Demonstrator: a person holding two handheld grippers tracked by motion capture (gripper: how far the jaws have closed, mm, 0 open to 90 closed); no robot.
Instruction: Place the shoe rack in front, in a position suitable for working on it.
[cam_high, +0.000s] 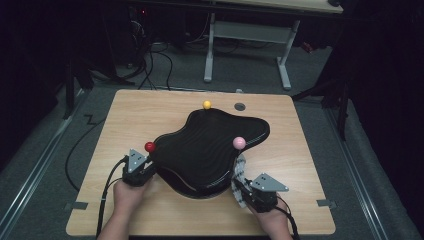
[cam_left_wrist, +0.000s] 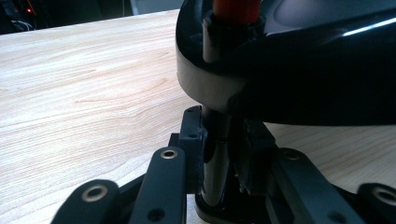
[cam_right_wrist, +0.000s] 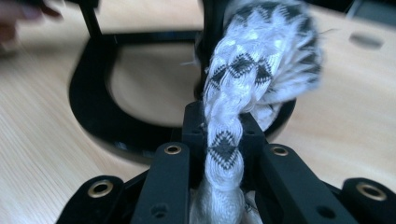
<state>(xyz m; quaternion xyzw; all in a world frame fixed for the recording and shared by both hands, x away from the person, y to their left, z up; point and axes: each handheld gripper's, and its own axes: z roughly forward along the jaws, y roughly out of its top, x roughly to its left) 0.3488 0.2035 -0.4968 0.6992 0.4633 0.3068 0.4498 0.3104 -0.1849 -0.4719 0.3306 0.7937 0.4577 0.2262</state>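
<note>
High view: a wavy black board (cam_high: 210, 147) sits mid-table (cam_high: 125, 210), with red (cam_high: 149, 146), yellow (cam_high: 206, 104) and pink (cam_high: 239, 142) knobs.

Left gripper view: left gripper (cam_left_wrist: 223, 154) pinches the board's black post (cam_left_wrist: 215, 140) (red-topped).

Right gripper view: right gripper (cam_right_wrist: 223, 140) clamps a white-and-black braided rope (cam_right_wrist: 243, 79) beside the board's base.

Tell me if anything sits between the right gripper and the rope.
Nothing does. The right gripper is already shut on the rope, which runs up between its jaws toward the black stand. The left gripper is clamped on the stand's post under the red ball.
</note>
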